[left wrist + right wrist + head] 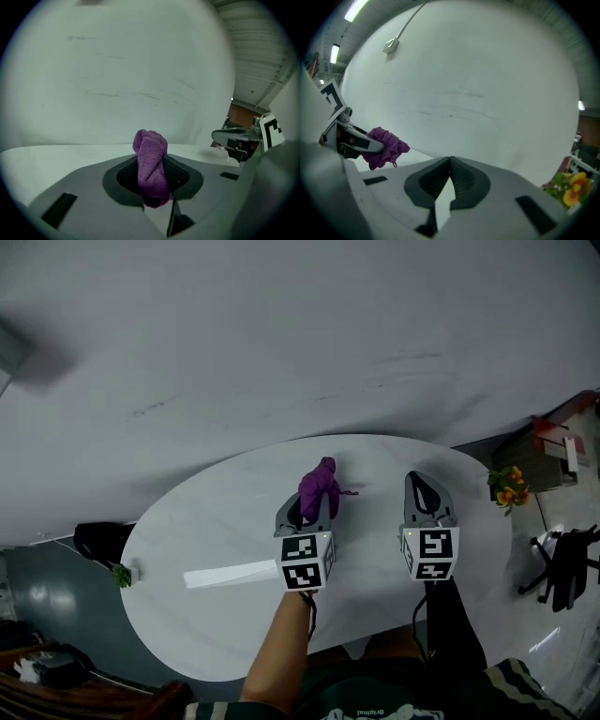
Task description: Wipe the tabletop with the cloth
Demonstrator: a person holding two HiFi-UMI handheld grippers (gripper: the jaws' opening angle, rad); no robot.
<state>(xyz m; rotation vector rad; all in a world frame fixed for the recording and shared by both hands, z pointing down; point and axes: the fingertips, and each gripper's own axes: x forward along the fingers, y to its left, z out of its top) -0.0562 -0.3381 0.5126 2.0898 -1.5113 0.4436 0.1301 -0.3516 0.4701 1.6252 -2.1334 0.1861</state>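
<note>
Clamping the purple cloth point(150, 159) between its jaws, the left gripper point(314, 502) holds it over the white tabletop point(216, 521); only the right gripper view shows the right gripper point(450, 161) with jaws together, empty.

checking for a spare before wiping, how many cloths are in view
1. The purple cloth is pinched in the left gripper over the table. The right gripper is shut and empty. No other cloth shows.
</note>
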